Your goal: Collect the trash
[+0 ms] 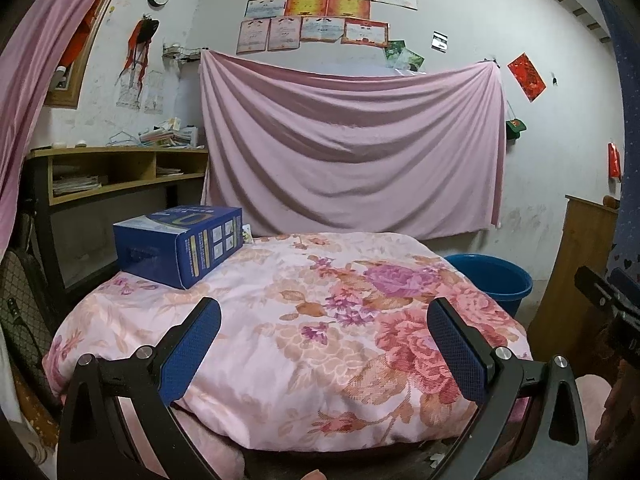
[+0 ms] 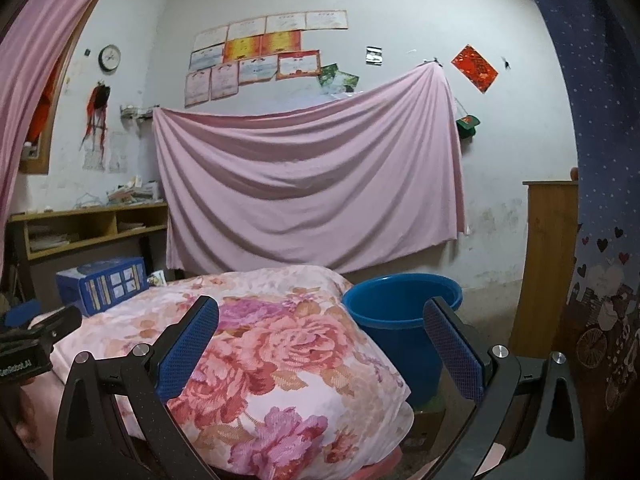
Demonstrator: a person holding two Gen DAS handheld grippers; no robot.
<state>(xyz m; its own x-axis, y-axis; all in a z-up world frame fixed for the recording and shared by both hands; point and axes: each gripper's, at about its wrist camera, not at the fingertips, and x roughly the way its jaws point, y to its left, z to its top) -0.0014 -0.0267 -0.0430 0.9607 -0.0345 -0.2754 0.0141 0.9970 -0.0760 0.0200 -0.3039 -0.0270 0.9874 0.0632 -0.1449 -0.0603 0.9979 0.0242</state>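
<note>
Two wrist views over a table draped in a floral quilt (image 1: 304, 320). My left gripper (image 1: 324, 356) hangs above the near edge of the quilt with its blue-padded fingers (image 1: 190, 354) spread wide and nothing between them; my right gripper (image 2: 322, 354) is likewise wide open and empty, its pads (image 2: 452, 354) framing the quilt's right corner. The one loose article on the quilt is a blue carton (image 1: 180, 246), lying on its side at about ten o'clock from my left jaws, at the quilt's far left corner; in the right wrist view the same carton (image 2: 102, 284) sits at about ten o'clock, well apart from both grippers. A small white card or packet stands just behind it, too small to identify. A blue bucket (image 1: 494, 282) stands on the floor beside the table at about two o'clock from my left jaws; from my right wrist it (image 2: 400, 320) appears at about one o'clock, near, and its interior shows no contents that I can make out. Behind, a pink sheet (image 1: 352, 148) hangs on the wall below certificates (image 1: 320, 12), and a wooden shelf (image 1: 120, 168) lies at ten o'clock.
</note>
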